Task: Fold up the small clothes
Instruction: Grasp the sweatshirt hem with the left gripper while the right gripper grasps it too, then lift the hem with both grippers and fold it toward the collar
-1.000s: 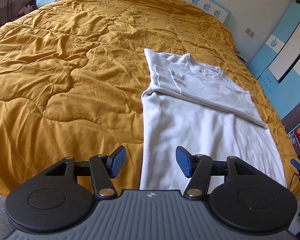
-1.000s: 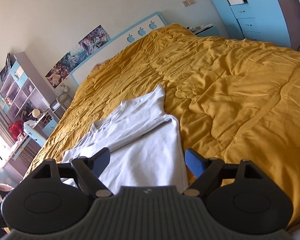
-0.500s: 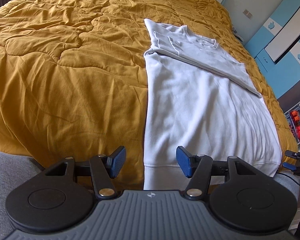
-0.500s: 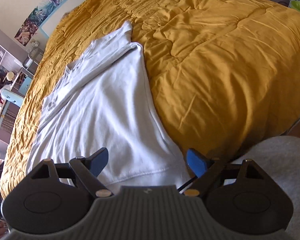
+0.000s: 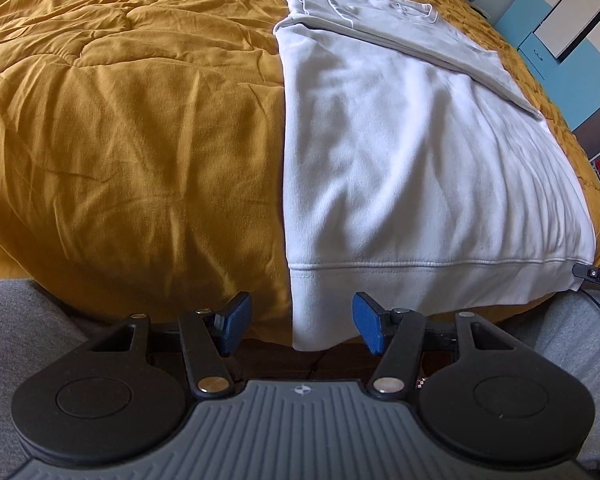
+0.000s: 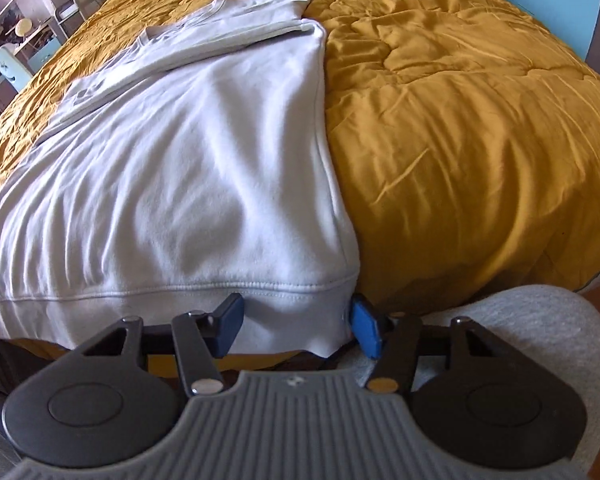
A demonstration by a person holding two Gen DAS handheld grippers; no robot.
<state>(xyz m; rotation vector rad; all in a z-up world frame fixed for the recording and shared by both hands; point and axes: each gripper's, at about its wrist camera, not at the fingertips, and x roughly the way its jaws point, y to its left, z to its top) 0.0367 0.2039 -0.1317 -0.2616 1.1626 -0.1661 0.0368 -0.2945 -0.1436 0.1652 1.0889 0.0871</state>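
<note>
I have a white sweatshirt (image 5: 400, 152) spread on the mustard quilt (image 5: 120, 128), collar at the far end, hem at the near edge of the bed, where its band hangs over the side. The sleeves look already folded in across the chest, so I judge the step in hand to be taking the two hem corners for the lengthwise fold, bottom up toward the collar.

Starting at the left: my left gripper (image 5: 302, 328) points steeply down at the near left hem corner (image 5: 308, 320). Its jaws stand fairly wide, the corner hanging between the blue pads, and neither pad is touching cloth as far as I can see. It holds nothing.

Over to the right: my right gripper (image 6: 296, 324) is at the near right hem corner (image 6: 300, 320). Its jaws have just been closing, with the hem band between them. The right pad (image 6: 366, 330) sits against the side edge of the cloth, while the left pad (image 6: 228, 326) overlaps the band in view; I cannot tell whether they truly pinch yet.

Next, I think both sets of jaws must close fully on the ribbed band, catching front and back layers together, before any lift. Then the corners should rise evenly and travel toward the far end, so the fold lands square.
</note>
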